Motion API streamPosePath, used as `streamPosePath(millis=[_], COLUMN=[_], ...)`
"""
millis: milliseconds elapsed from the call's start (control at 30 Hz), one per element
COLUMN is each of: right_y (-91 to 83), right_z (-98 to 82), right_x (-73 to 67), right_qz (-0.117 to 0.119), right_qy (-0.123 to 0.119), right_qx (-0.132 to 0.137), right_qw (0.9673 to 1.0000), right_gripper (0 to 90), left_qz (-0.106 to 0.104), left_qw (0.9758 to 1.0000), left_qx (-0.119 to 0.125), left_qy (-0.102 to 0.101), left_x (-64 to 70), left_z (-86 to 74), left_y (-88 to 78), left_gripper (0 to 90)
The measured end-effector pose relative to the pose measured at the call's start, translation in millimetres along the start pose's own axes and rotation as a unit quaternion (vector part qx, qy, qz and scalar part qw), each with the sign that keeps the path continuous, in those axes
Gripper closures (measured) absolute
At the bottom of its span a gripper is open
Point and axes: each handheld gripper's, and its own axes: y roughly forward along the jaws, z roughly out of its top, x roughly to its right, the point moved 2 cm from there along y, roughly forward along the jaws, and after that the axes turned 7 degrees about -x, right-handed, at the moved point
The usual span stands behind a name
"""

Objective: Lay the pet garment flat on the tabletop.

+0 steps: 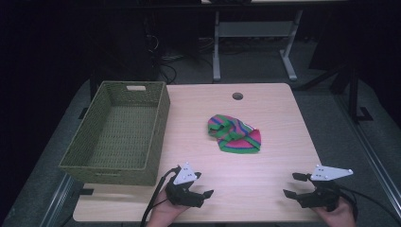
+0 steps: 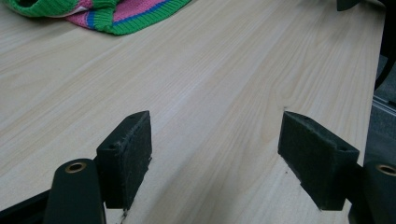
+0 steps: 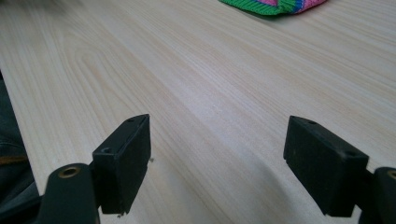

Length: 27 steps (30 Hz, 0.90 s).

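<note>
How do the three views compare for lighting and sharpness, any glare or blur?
High view: pale wooden table evenly lit, surroundings nearly black, image soft and grainy. Left gripper view: left hand-held gripper fairly crisp, striped green, pink and blue knitted cloth slightly soft at the top edge. Right gripper view: mild sheen on the wood, no harsh glare.

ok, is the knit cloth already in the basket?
No: in the high view the striped knit cloth lies on the bare table, to the right of the woven basket, which holds nothing.

Light wood table (image 1: 265, 189), green wicker basket (image 1: 118, 135) at left, striped knit cloth (image 1: 234, 134) (crumpled) near ctr
</note>
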Motion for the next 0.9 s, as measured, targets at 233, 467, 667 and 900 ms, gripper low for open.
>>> streamPosePath(millis=[233, 467, 667, 900], right_y=[-0.4, 1.8, 6.9, 10.4], right_z=[-1.3, 9.2, 30.7, 47.4], right_x=[2.8, 3.1, 1.9, 1.5], right_qz=[0.019, 0.027, 0.049, 0.067], right_qy=[0.004, 0.003, -0.018, -0.028], right_qx=[0.006, 0.005, 0.000, -0.004], right_qw=[0.9998, 0.9996, 0.9986, 0.9974], right_gripper=[21.2, 18.8, 17.7, 17.3], left_qz=[0.000, -0.002, -0.001, 0.001], left_qw=[1.0000, 0.9999, 1.0000, 0.9999], left_qx=[0.002, 0.001, 0.004, 0.006], left_qy=[0.000, 0.010, 0.005, 0.008], left_x=[-1.9, -1.6, -3.5, -3.7], left_z=[-0.3, -1.3, -2.3, -2.9], left_y=[-1.4, -4.5, -5.4, -7.6], left_gripper=[25.5, 25.5, 25.6, 25.6])
